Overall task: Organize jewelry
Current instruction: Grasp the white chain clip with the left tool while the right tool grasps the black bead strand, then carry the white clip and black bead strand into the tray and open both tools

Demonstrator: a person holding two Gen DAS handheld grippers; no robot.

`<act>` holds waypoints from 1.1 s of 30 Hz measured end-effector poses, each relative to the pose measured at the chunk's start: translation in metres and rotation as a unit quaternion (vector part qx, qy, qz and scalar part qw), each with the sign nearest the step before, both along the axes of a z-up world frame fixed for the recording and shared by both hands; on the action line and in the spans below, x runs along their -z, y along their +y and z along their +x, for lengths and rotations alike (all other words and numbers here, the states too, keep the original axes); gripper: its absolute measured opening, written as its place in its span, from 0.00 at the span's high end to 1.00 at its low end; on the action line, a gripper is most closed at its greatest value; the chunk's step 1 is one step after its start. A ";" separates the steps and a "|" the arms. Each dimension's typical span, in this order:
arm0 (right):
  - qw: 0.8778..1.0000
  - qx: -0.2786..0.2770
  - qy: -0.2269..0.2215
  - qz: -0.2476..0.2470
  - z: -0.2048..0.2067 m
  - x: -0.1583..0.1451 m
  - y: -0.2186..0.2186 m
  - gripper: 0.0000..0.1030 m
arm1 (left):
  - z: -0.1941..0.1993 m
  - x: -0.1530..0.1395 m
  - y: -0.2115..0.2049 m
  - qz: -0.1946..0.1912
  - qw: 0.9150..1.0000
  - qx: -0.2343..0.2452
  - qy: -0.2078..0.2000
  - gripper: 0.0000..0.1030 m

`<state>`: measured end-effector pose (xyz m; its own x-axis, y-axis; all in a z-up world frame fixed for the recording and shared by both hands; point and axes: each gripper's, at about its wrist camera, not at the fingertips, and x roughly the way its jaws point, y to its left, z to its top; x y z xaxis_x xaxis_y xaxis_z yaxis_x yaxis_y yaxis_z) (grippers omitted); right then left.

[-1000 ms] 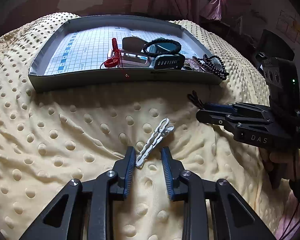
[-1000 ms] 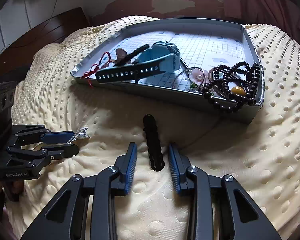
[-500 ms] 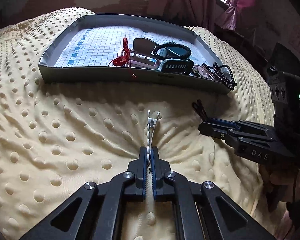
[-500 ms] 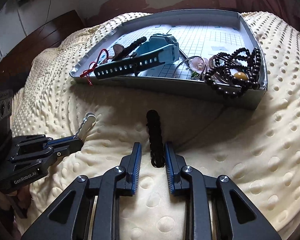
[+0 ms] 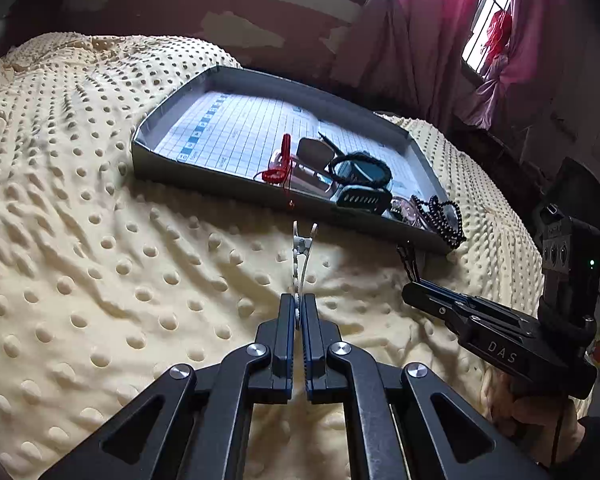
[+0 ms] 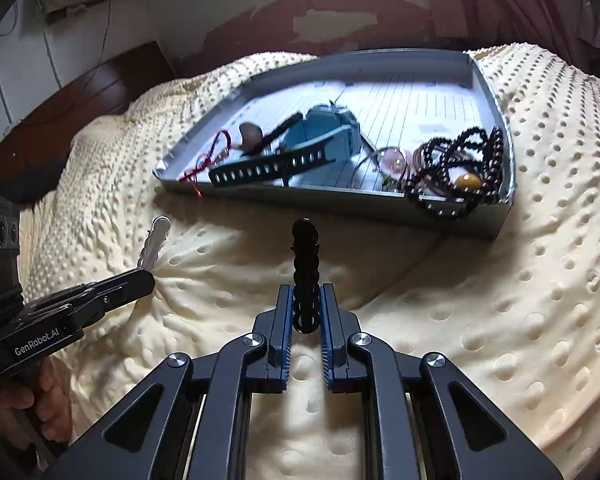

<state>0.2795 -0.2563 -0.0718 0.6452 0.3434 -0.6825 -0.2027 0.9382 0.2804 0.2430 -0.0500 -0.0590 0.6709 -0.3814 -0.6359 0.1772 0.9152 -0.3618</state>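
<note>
low wrist views, both facing tray (image 5: 204, 178), perhaps near

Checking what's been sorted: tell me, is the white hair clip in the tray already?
No, the white hair clip is clamped in the left tongs, above the blanket.

The tray (image 6: 458, 210) lay on the blanket (image 6: 500, 300). In the tray, beads (image 6: 466, 168) sat at its right near corner, a watch (image 6: 300, 148) left of them, a cord (image 6: 206, 160) further left. Before the tray, two clips (image 6: 306, 264) (image 6: 154, 242) stood in the grippers (image 6: 305, 312) (image 5: 299, 312).
</note>
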 end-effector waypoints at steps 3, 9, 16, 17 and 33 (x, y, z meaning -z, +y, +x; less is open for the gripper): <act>0.999 0.017 -0.032 -0.002 -0.005 -0.014 -0.002 0.89 | -0.002 -0.012 0.002 -0.001 0.999 -0.017 -0.031 0.96; 0.995 0.043 -0.090 0.012 0.000 -0.043 -0.005 0.89 | 0.015 -0.046 0.000 -0.017 0.995 -0.033 -0.089 0.96; 0.993 0.083 -0.086 0.007 0.034 -0.045 -0.010 0.89 | 0.055 -0.058 0.015 -0.052 0.992 -0.063 -0.095 0.96; 0.993 0.082 -0.088 -0.005 0.038 -0.045 -0.008 0.89 | 0.060 -0.053 0.017 -0.054 0.992 -0.066 -0.090 0.96; 0.994 0.087 -0.044 -0.041 0.060 -0.026 -0.009 0.89 | 0.094 -0.011 0.009 0.005 0.998 -0.055 -0.024 0.96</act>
